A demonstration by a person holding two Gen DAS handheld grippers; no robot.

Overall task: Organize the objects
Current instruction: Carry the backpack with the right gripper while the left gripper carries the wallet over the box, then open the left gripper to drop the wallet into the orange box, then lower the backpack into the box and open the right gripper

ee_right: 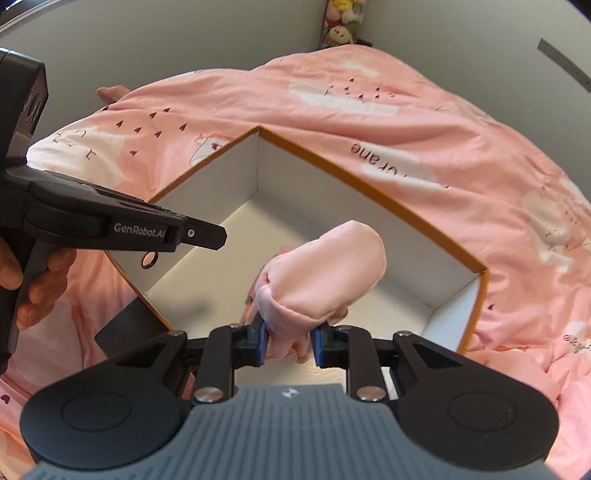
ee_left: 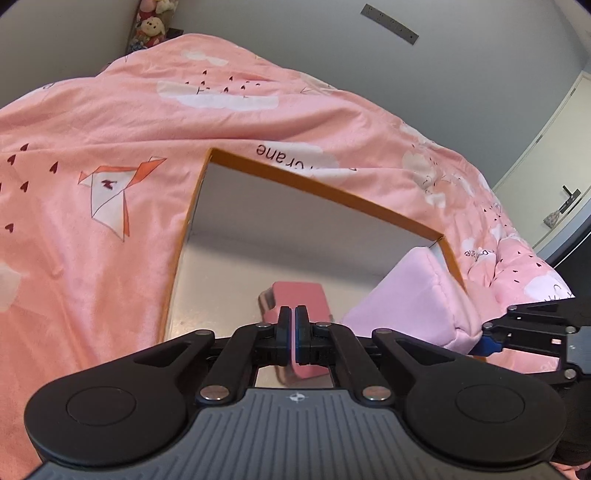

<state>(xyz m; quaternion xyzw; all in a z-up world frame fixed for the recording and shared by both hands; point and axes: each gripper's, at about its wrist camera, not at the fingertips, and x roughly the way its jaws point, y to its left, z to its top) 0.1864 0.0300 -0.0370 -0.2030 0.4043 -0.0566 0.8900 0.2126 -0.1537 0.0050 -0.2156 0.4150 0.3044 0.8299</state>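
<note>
An open box with an orange rim [ee_left: 321, 188] [ee_right: 369, 181] and white inside stands on the bed. My right gripper [ee_right: 288, 343] is shut on a soft, rolled pale-pink cloth bundle [ee_right: 325, 277], which hangs over the box's inside. The bundle [ee_left: 417, 302] and the right gripper [ee_left: 485, 338] also show at the right of the left wrist view. My left gripper [ee_left: 294, 317] is shut with nothing seen between its pads. It hovers over a flat pink case [ee_left: 299, 295] lying on the box floor. In the right wrist view the left gripper [ee_right: 221, 236] reaches over the box's left wall.
A pink duvet [ee_left: 110, 129] printed with paper cranes surrounds the box. Plush toys [ee_left: 149, 27] sit at the wall behind it. A door with a handle [ee_left: 569, 195] is at the right. A dark flat thing [ee_right: 125, 328] lies by the box's near-left corner. A hand [ee_right: 37, 284] holds the left gripper.
</note>
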